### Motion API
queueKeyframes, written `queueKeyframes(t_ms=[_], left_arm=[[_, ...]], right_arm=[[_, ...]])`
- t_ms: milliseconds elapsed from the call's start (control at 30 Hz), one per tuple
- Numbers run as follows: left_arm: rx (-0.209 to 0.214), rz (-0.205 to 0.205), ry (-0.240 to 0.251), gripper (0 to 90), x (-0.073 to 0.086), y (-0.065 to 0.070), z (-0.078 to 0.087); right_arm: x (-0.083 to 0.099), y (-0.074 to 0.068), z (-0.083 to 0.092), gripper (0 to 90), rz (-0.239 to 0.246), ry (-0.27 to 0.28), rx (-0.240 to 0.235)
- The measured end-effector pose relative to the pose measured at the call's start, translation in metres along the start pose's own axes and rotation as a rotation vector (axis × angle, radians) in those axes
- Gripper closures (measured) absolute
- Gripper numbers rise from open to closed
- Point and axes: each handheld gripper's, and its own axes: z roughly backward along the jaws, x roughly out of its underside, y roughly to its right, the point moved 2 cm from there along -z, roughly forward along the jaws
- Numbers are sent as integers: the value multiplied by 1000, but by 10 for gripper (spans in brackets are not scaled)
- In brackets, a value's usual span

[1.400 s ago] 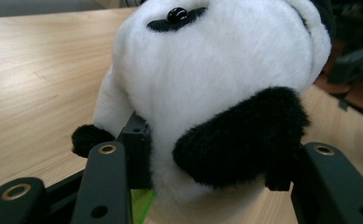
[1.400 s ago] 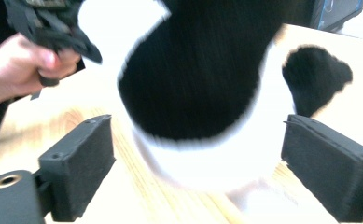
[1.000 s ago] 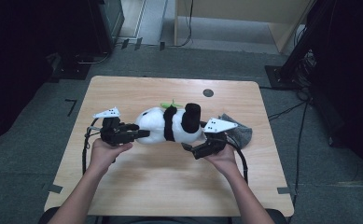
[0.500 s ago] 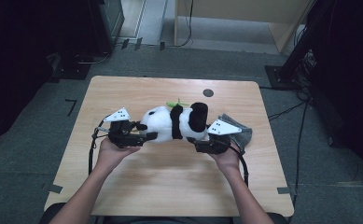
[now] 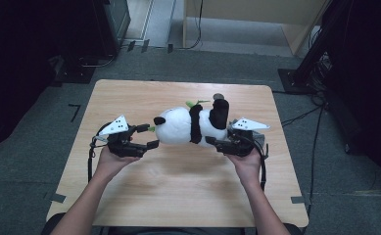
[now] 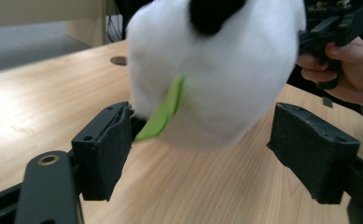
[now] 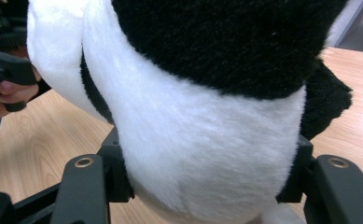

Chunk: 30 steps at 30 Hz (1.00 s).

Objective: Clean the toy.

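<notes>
**Mia:** Where is the toy panda (image 5: 188,126)?

**Ben:** It is over the middle of the wooden table (image 5: 129,98). It lies on its side, long ways, between the two hands. Its white head points to the left claw (image 5: 149,136). Its back end points to the right claw (image 5: 216,143).

**Mia:** Is the right claw holding it?

**Ben:** Yes. In the right gripper view the panda's white and black body (image 7: 207,107) sits between the two black jaws. The fur bulges out over both of them. The pads press in from each side. These jaws have just been closing, and now they squeeze the panda's back end.

**Mia:** And the left claw?

**Ben:** That one has let go. Its jaws have just been opening. In the left gripper view the white head (image 6: 216,70) hangs in front of the jaws, a bit above them. The right pad (image 6: 312,149) stands clear of the fur. The left pad (image 6: 105,144) sits just beside a green leaf (image 6: 165,109) that sticks out of the panda's mouth. I cannot tell if it touches the leaf.

**Mia:** Does the panda rest on the table?

**Ben:** I cannot tell. The head looks lifted a little off the wood.

**Mia:** What else do you see?

**Ben:** Far off in the left gripper view, the person's other hand (image 6: 345,70) grips the right claw.
</notes>
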Motion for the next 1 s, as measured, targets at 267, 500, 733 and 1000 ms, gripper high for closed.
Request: queueKeyframes(t_ms=[267, 500, 733, 1000], left_arm=[[44, -19, -5, 179, 10, 1, -10], [101, -38, -9, 104, 14, 6, -10], [-45, -33, -82, 158, 24, 12, -22], [-64, 65, -82, 456, 14, 3, -12]], right_arm=[[3, -4, 0, 388, -19, -60, -67], [4, -5, -3, 388, -56, -93, -159], [6, -15, -21, 375, -1, -122, -130], [13, -8, -34, 193, -22, -106, -117]])
